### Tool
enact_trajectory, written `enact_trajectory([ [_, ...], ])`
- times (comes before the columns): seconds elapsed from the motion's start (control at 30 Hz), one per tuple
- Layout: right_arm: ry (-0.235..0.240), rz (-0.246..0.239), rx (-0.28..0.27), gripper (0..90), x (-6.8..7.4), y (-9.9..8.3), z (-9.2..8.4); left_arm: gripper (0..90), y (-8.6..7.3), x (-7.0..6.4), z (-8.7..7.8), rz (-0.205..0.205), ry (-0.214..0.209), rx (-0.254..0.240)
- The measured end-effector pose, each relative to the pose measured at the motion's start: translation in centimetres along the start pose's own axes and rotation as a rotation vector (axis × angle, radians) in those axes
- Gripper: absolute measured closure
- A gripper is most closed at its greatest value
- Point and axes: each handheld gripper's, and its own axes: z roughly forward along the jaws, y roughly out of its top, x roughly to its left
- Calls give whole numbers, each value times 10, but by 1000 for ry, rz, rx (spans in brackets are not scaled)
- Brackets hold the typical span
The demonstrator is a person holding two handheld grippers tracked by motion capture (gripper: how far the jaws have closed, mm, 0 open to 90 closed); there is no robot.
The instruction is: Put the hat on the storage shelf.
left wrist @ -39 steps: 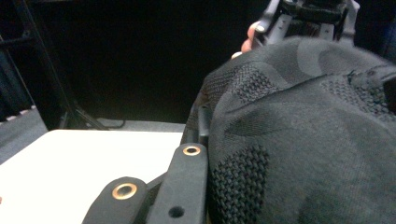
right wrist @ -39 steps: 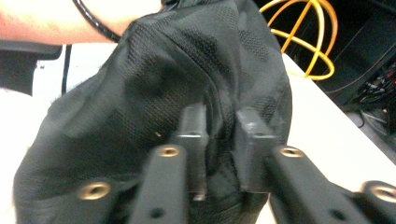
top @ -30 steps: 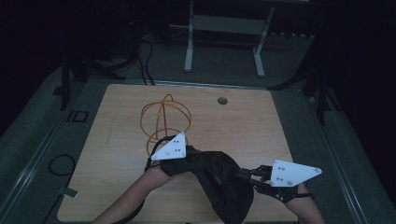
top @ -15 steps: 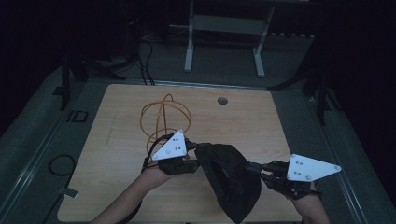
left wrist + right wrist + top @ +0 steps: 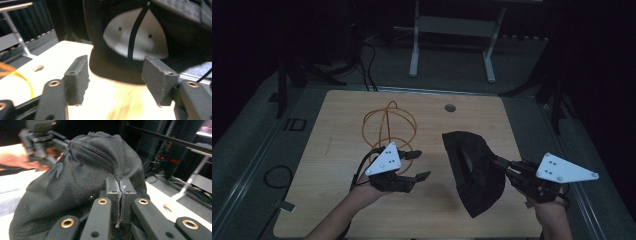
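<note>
A black mesh cap (image 5: 472,170) hangs over the right half of the wooden table (image 5: 332,200), held up by my right gripper (image 5: 500,163). In the right gripper view the jaws are shut on a pinched fold of the cap (image 5: 82,175), with my right gripper (image 5: 121,192) at its near side. My left gripper (image 5: 419,165) stands open to the cap's left, a gap apart from it. In the left gripper view the cap (image 5: 135,45) shows its pale inner lining beyond my left gripper (image 5: 116,80), whose jaws hold nothing.
A coil of orange cable (image 5: 389,125) lies on the table behind the left gripper. A round grommet hole (image 5: 450,107) sits near the far edge. Beyond the table stand a white frame (image 5: 452,30) and dark cables on the floor.
The left gripper has let go of the cap, opened and drawn away to the left. The right gripper has carried the cap to the right, lifting and spreading it.
</note>
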Motion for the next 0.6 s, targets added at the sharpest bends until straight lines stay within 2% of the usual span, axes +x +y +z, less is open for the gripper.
enact_trajectory([
  [0.03, -22, 3, -2, 882, -3, 1, 0, 355, -3, 0, -2, -2, 10, 6],
  [0.13, -43, 9, -2, 882, -7, 2, 0, 342, -13, 1, -9, -16, 29, 16],
  [0.17, -66, 13, -4, 882, -10, 3, 2, 315, -16, 2, -12, -22, 31, 17],
  [0.23, -84, 19, -11, 882, -14, 4, 4, 287, -25, 2, -18, -37, 37, 27],
  [0.33, -95, 21, -14, 882, -18, 7, 6, 228, -31, 2, -22, -43, 40, 36],
  [0.37, -107, 22, -15, 882, -22, 10, 9, 212, -37, 3, -25, -62, 46, 35],
  [0.4, -107, 22, -15, 882, -22, 10, 9, 196, -37, 3, -25, -62, 46, 35],
  [0.6, -133, 24, -24, 882, -29, 20, 24, 169, -59, 0, -35, -82, 84, 45],
])
